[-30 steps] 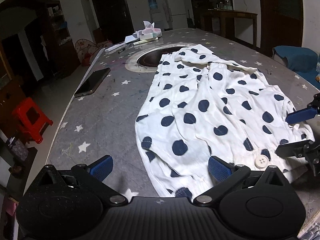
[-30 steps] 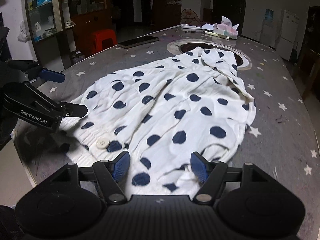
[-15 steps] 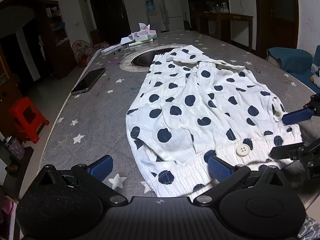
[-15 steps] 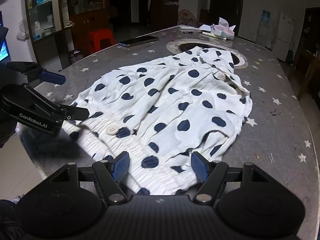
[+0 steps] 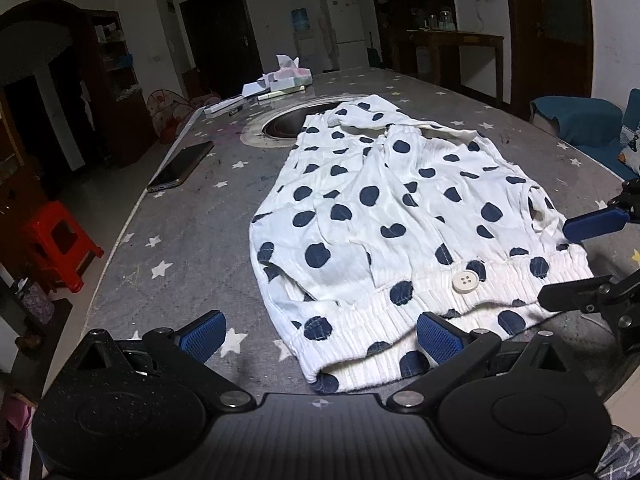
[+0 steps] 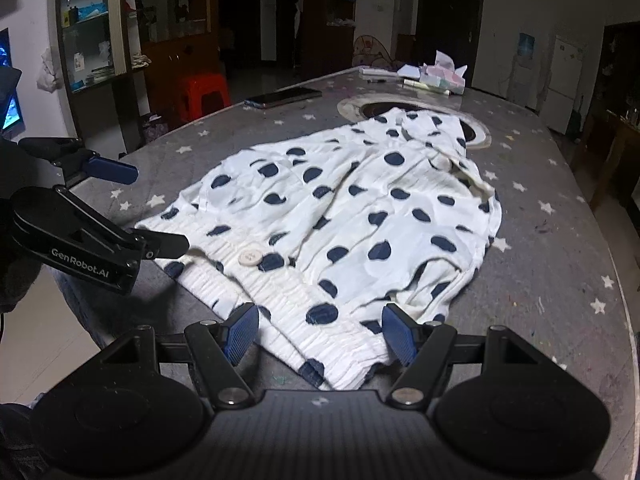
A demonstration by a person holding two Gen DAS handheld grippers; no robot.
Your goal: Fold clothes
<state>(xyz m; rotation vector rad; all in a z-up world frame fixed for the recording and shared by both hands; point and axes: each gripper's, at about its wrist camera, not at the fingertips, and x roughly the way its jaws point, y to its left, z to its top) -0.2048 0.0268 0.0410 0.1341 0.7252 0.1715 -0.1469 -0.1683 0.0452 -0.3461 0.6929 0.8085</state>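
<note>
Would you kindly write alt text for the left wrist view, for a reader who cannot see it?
A white garment with navy polka dots lies spread on a grey star-patterned table, its elastic waistband and white button nearest the camera. The open left gripper frames the waistband's corner, and the right gripper reaches in, open, from the right edge. A phone lies further left.
</note>
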